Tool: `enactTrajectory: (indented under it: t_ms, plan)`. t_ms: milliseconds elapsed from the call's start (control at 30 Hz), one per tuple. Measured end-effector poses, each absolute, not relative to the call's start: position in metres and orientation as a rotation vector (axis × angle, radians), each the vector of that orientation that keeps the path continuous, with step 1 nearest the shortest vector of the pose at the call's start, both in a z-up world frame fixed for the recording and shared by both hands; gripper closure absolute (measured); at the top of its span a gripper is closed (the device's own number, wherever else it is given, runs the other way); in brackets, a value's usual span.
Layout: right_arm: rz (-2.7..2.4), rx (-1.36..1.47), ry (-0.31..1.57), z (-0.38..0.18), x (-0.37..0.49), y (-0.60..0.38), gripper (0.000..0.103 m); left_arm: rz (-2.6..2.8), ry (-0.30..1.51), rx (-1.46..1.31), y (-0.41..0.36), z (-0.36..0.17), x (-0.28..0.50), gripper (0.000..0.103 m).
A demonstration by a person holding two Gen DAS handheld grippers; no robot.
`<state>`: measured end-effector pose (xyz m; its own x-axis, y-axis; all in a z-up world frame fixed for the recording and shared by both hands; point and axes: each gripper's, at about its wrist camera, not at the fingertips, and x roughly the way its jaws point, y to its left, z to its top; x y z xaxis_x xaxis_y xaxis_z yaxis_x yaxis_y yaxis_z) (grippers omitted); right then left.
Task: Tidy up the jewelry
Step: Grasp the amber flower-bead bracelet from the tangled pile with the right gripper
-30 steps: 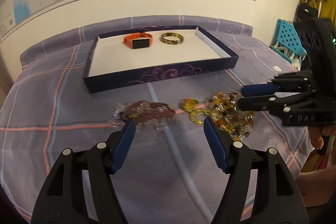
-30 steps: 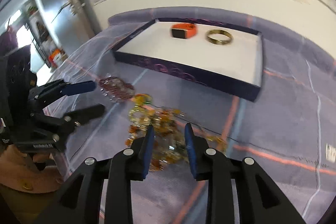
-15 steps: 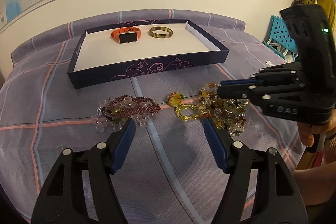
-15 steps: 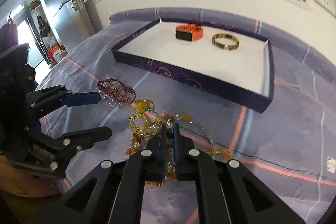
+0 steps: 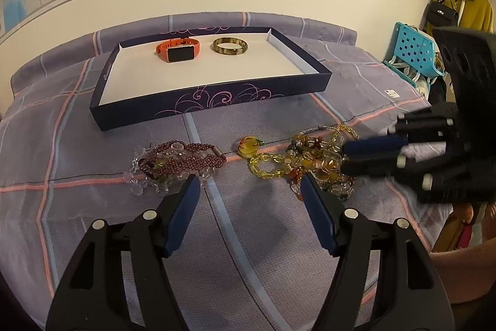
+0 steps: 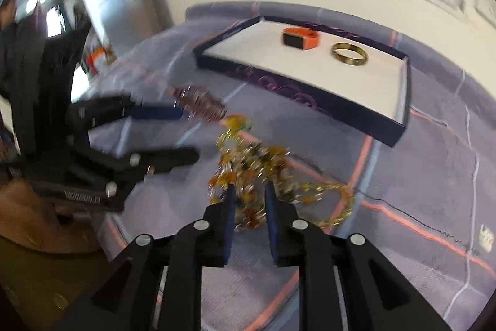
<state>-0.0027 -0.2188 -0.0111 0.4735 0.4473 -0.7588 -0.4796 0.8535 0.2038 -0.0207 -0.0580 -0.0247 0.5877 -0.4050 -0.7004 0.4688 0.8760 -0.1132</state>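
Right tongs (image 6: 249, 196) have just been opening, amber bead necklace (image 6: 257, 166) between the narrow jaws, on the bed (image 5: 279, 238) near its front edge. Left tongs (image 5: 249, 188) gape wide, empty.

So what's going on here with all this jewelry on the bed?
A person is sorting jewelry with a claw in each hand. The right claw has just been opening slightly, its jaws around the tangled amber bead necklace. The left claw is open and empty near the dark red bead bracelet. An orange watch and a gold bangle already lie in the box.
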Motion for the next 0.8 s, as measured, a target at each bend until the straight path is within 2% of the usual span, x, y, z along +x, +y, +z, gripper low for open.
enactTrajectory:
  t_ms: [233,367,500,800]
  plan:
    - [0.529,-0.036,0.982,-0.028,0.024,-0.213,0.086,-0.51,0.799,0.091,-0.06,-0.026,-0.02,0.036]
    - [0.537,-0.092,0.991,-0.033,0.024,-0.205,0.081,-0.502,0.803,0.084,-0.057,-0.026,-0.018,0.036]
    - [0.51,-0.117,0.967,-0.027,0.019,-0.205,0.094,-0.494,0.801,0.078,-0.053,-0.026,-0.017,0.036]
    - [0.568,-0.1,0.862,0.018,-0.014,-0.206,0.095,-0.456,0.786,0.07,-0.032,-0.018,-0.018,0.036]
